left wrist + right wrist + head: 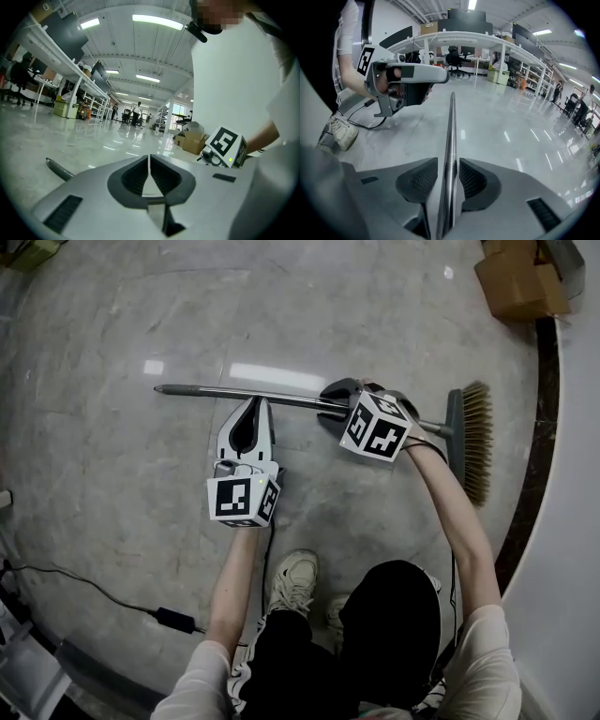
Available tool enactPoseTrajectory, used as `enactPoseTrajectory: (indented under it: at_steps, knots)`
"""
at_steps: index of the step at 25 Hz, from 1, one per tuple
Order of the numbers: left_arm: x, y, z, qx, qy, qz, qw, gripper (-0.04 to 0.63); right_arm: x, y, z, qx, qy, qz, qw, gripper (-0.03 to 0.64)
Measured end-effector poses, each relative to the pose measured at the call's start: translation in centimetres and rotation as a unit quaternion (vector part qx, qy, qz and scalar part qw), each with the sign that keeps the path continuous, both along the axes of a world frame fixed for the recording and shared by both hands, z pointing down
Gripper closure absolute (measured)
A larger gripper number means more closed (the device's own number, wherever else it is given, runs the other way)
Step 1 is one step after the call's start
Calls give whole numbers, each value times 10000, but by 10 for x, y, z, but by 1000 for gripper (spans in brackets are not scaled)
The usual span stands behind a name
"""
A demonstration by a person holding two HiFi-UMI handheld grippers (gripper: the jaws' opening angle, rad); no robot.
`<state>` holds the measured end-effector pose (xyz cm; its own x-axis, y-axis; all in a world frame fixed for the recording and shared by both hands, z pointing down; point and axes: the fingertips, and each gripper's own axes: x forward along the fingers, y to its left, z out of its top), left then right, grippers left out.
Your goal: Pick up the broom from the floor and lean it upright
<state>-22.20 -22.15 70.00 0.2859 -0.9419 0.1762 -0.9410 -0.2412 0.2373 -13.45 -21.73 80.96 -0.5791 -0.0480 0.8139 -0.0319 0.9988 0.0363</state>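
The broom [281,397] lay flat on the grey floor [103,484], its slim metal handle [451,136] running left to right in the head view. The dark head [454,423] sat at the right end, tan bristles [477,442] pointing away from the handle.

Head view overhead, gripper views low, sharing broom [272,397]

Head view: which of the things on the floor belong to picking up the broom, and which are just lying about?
In the job:
broom, lying flat
right gripper, open, astride the handle
left gripper, shut, empty, near the handle

Lying about:
cardboard boxes
black cable with its adapter
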Motion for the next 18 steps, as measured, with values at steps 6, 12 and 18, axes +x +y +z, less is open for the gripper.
enactPoseTrajectory:
  at_steps: [6, 12, 18]
  knots:
    - [-7, -1, 11, -81, 121, -47, 9999, 549, -9, 3, 7, 122, 50, -128, 9998, 498]
    - [10, -2, 3, 58, 243, 189, 9995, 535, -7, 5, 8, -45, 132, 59, 9999, 523]
    - [8, -5, -9, 18, 538, 253, 9982, 481, -5, -12, -18, 186, -36, 366, 9991, 524]
